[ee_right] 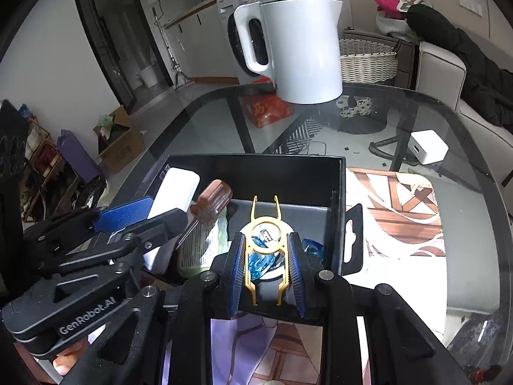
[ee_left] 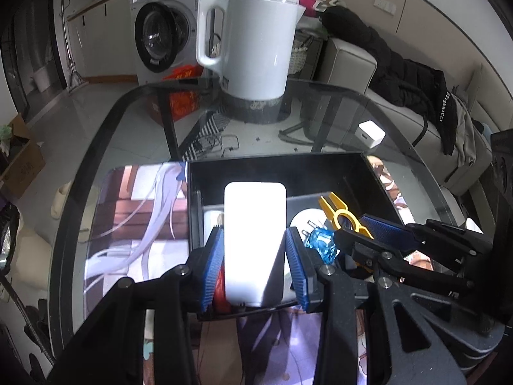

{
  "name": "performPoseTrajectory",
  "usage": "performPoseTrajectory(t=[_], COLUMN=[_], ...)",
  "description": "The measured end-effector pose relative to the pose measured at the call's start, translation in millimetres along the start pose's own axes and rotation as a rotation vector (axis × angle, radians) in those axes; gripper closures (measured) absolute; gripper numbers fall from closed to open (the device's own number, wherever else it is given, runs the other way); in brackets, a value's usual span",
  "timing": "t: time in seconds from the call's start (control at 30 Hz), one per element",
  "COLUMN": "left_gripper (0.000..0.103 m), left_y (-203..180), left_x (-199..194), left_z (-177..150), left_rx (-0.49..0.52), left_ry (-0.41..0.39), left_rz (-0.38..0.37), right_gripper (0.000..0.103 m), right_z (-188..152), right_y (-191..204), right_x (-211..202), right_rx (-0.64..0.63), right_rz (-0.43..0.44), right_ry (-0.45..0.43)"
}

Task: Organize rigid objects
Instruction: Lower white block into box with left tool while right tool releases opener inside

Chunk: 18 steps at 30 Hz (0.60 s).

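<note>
A black open box (ee_left: pixel 272 163) (ee_right: pixel 256 166) sits on the glass table. My left gripper (ee_left: pixel 255 256) is shut on a white flat power bank (ee_left: pixel 255 224) and holds it over the box's left part; the power bank also shows in the right wrist view (ee_right: pixel 176 189). My right gripper (ee_right: pixel 266 269) is shut on a yellow plastic keycap puller (ee_right: pixel 266 243) (ee_left: pixel 343 216) over the box's right part. Inside the box lie a blue translucent plug (ee_right: pixel 261 261) (ee_left: pixel 322 245), a brown-handled screwdriver (ee_right: pixel 210 202) and a printed packet (ee_right: pixel 200 247).
A white kettle (ee_left: pixel 253 41) (ee_right: pixel 298 45) stands on the far side of the table. A small white charger cube (ee_left: pixel 368 134) (ee_right: pixel 428 147) lies at the right. A printed mat (ee_left: pixel 134 224) (ee_right: pixel 404 224) lies under the box. The table's curved edge (ee_left: pixel 83 173) runs on the left.
</note>
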<state>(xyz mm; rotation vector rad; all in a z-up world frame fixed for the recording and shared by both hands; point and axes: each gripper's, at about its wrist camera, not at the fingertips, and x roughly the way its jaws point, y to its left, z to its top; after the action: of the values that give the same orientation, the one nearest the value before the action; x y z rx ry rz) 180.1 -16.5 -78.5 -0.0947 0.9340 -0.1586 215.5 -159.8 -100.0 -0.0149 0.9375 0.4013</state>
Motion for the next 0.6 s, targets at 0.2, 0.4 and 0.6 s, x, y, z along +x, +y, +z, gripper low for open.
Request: performPoseTrajectory(t=[0.2, 0.4, 0.6], left_gripper=[0.065, 0.065, 0.054], left_y=[-5.7, -9.9, -10.8], left_x=[-3.5, -13.3, -33.0], left_z=[-6.8, -10.3, -15.0], left_rx=[0.030, 0.049, 0.039], left_ry=[0.024, 0.002, -0.043], left_rz=[-0.002, 0.015, 0.024], right_gripper=[0.077, 0.073, 0.062], right_z=[-7.2, -11.6, -17.9], right_y=[2.8, 3.1, 1.1], right_x=[-0.9, -9.4, -26.6], right_rx=[-0.017, -0.006, 0.018], right_rz=[-0.005, -0.014, 0.003], right_ry=[0.053, 0.060, 0.031])
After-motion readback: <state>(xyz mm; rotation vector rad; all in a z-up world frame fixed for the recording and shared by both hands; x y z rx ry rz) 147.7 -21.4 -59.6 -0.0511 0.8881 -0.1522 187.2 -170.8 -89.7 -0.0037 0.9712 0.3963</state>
